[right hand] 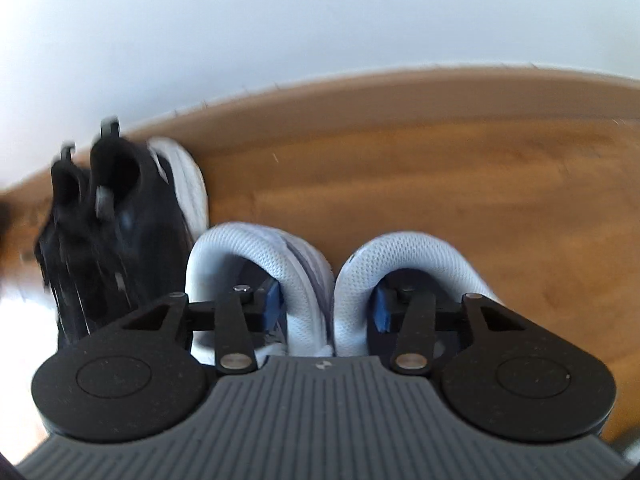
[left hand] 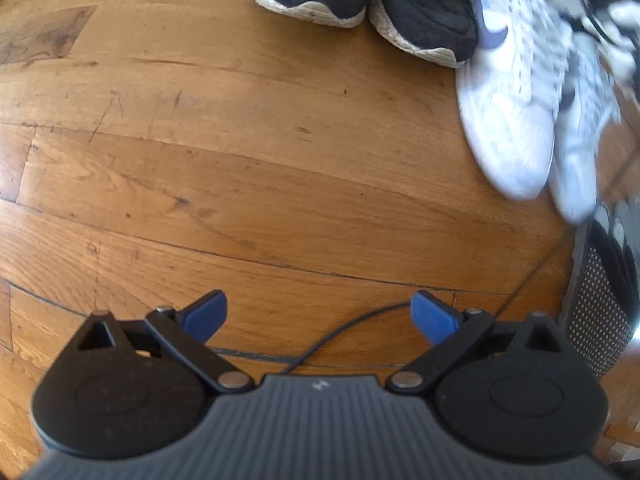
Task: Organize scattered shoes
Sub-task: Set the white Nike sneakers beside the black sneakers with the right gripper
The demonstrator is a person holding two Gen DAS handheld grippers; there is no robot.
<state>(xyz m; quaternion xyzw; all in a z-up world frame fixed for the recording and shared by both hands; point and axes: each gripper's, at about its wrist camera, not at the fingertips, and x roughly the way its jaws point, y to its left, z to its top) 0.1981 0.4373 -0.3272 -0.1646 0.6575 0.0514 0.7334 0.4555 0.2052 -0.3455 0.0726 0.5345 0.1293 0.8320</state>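
Note:
My right gripper has one finger inside each of two white sneakers, and the blue pads squeeze their touching inner collars together. In the left wrist view the same white pair, with a blue swoosh, is blurred at the right, toes pointing toward me. A pair of black sneakers with white soles stands side by side at the top, just left of the white pair; it also appears at the left of the right wrist view as the black sneakers. My left gripper points down at bare floor, open and holding nothing.
The floor is worn wooden parquet. A white wall meets it just behind the black sneakers. A dark object with white dots lies at the right edge of the left wrist view.

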